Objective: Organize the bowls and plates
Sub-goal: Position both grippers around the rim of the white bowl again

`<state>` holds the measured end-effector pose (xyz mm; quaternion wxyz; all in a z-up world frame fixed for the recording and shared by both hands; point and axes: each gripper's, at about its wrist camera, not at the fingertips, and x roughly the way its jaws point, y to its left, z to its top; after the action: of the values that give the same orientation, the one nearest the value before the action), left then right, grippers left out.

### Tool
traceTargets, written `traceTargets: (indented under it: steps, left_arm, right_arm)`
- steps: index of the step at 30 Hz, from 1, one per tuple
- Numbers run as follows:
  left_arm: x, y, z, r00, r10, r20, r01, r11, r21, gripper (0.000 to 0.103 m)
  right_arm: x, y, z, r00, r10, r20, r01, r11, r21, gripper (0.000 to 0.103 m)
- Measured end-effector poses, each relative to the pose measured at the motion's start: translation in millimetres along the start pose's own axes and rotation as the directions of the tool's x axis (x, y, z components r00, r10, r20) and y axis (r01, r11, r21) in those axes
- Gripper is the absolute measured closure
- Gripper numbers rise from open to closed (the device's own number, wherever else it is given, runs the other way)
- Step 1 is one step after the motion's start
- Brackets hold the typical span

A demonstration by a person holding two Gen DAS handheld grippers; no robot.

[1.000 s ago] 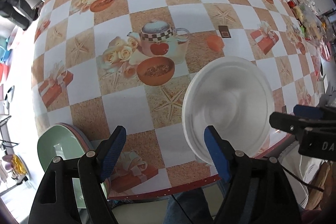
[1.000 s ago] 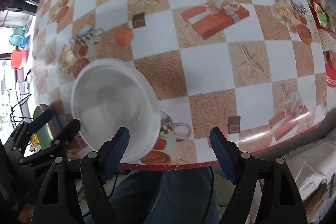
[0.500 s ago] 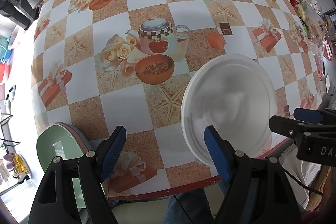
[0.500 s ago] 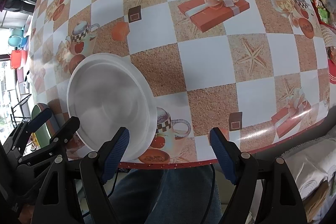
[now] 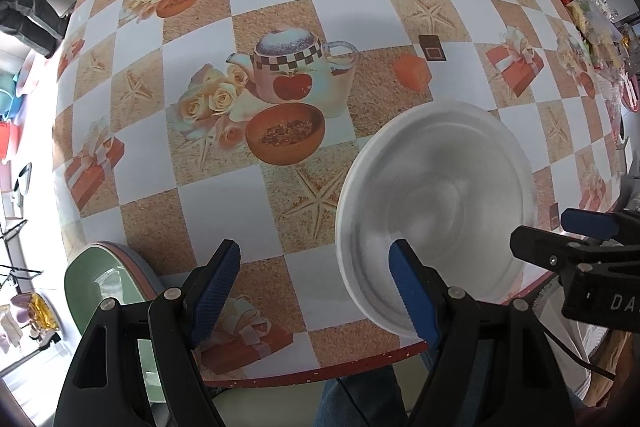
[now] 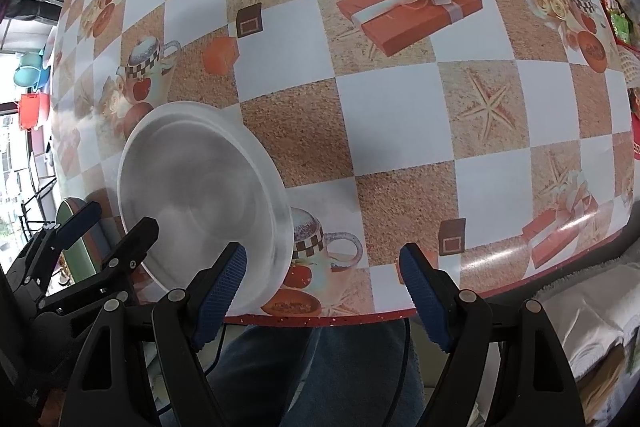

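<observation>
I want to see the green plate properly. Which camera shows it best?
The left wrist view: the green plate shows its rim and inside at the table's near corner, partly behind the left gripper. The right wrist view catches only a sliver behind that gripper.

The white bowl looks like smooth matt plastic; the counter wears glossy printed oilcloth; the fingers carry knurled blue pads.

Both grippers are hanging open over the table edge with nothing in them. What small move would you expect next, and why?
Probably the right gripper shifts toward the white bowl and straddles its near rim. Both it and the left gripper are open and empty, the bowl sits alone near the table edge between them, and the green plate stack at the table's left corner looks like the place to put it.
</observation>
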<state>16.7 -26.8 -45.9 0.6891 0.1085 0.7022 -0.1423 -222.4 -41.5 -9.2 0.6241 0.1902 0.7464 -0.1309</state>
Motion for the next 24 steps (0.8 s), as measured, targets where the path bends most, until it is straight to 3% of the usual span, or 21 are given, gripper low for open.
traceTargets:
  steps: [24]
  left_arm:
    - [27,2,23,0.998,0.024,-0.053,-0.024,1.000,0.001,0.023]
  right_arm:
    - [29,21,18,0.999,-0.016,-0.048,0.015,1.000,-0.017,0.023]
